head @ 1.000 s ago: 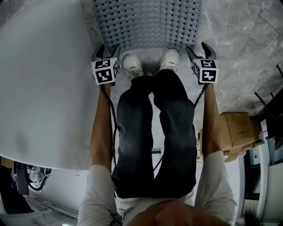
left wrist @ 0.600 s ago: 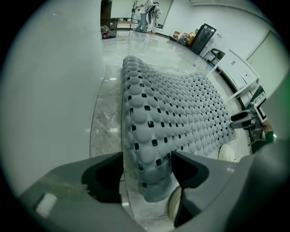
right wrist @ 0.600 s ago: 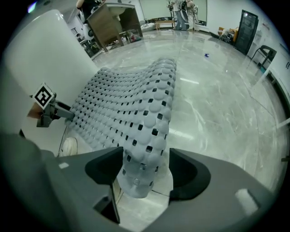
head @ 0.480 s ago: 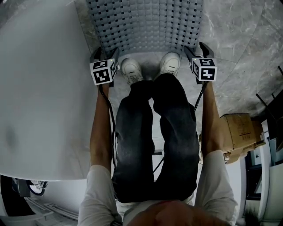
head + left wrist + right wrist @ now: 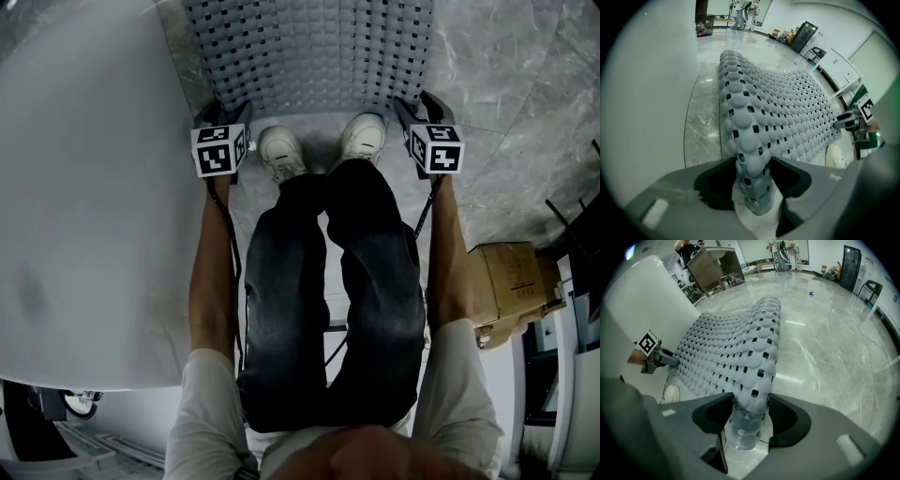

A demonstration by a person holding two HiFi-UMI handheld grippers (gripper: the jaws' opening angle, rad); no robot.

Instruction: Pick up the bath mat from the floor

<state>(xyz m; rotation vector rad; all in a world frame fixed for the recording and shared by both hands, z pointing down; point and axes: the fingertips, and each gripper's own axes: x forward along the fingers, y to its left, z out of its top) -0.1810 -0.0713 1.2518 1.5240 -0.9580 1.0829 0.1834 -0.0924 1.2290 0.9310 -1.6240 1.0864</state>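
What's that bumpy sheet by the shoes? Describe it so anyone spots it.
On the marble floor, right of the big white fixture, the bath mat stretches ahead of the white shoes. It alone is pale grey, all round bumps and small square holes.

Left tongs (image 5: 753, 165) and right tongs (image 5: 751, 400), wider before, closing on bath mat (image 5: 309, 47).

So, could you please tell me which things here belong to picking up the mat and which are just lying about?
In the job: grey perforated rubber bath mat; left gripper and right gripper, fingers closing on its near corners.
Lying about: brown cardboard box; large white rounded fixture.
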